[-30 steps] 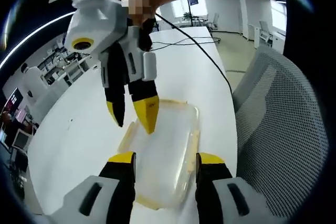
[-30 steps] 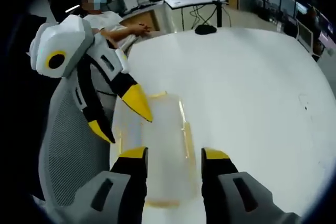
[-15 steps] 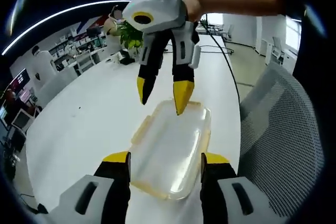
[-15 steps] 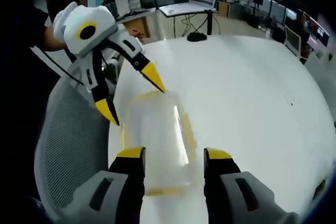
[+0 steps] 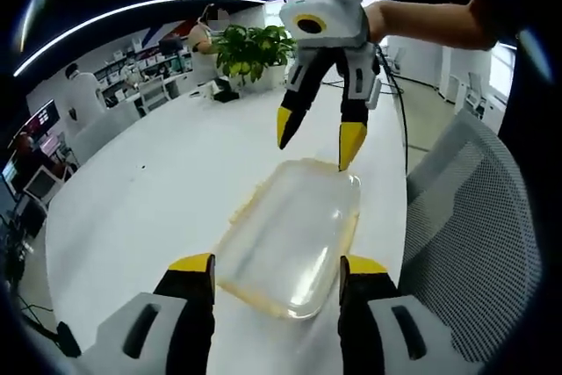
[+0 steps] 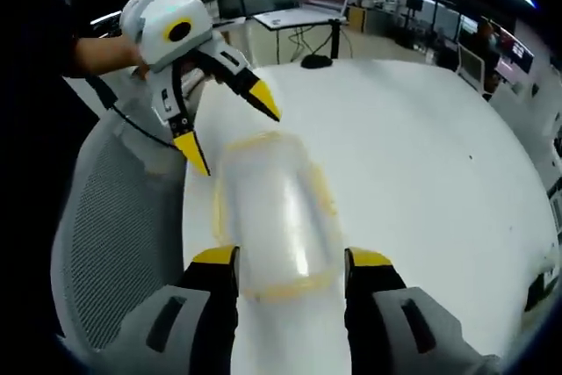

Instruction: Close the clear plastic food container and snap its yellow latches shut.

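The clear plastic container (image 5: 294,233) lies on the white table (image 5: 140,191) with its lid on and a yellow rim around it; I cannot tell how its latches stand. My left gripper (image 5: 277,266) is open, its jaws on either side of the container's near end and above it. My right gripper (image 5: 318,142) is held by a hand at the far end, open and pointing down, its tips just above the lid. In the right gripper view the container (image 6: 277,204) sits ahead of my open right gripper (image 6: 292,259), and the left gripper (image 6: 233,135) hangs open over its far end.
The container lies close to the table's edge, beside a grey mesh chair (image 5: 465,234) (image 6: 114,217). A potted plant (image 5: 250,46) and a black cable (image 5: 395,85) are at the table's far end. More desks and screens (image 6: 307,10) stand in the room behind.
Both grippers have lifted and drawn back from the container, staying open. The right gripper's tip has gone from the lid's near part to above its far end. The container lies where it was.
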Tool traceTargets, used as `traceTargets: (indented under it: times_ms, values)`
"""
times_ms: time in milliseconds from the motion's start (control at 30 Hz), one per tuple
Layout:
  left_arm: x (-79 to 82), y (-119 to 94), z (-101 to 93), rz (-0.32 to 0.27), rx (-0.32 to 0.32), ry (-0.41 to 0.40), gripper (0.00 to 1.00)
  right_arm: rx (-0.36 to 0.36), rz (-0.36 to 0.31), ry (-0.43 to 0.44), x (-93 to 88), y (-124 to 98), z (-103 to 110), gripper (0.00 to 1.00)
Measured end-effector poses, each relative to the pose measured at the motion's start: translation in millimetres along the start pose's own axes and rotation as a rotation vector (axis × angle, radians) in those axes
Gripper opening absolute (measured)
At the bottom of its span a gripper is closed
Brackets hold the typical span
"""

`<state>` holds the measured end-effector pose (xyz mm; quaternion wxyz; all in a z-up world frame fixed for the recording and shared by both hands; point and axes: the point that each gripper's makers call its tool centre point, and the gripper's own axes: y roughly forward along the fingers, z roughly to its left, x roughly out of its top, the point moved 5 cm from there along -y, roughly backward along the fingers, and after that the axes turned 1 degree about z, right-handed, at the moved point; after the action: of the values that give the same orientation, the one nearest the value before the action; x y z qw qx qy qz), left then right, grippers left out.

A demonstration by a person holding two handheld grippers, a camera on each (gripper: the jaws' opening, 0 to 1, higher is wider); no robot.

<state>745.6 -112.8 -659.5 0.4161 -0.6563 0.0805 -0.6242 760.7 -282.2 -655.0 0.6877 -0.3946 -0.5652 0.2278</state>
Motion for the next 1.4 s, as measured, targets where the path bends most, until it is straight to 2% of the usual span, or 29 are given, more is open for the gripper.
traceTargets:
  times_ms: [500, 933, 1400]
  values:
    - [-14.6, -3.4, -6.0, 0.003, 0.048, -0.058, 0.53, -0.08, -0.037, 0.065, -26.7, 1.7, 20.4, 0.48]
    - [-28.8, 4.0, -6.4, 0.01, 0.09, -0.126, 0.5, -0.171, -0.093, 0.143, -33.2, 9.8, 24.4, 0.49]
    - [-32.3, 10.8, -5.7, 0.009, 0.079, -0.143, 0.47, -0.19, -0.117, 0.193, -34.1, 18.1, 23.9, 0.47]
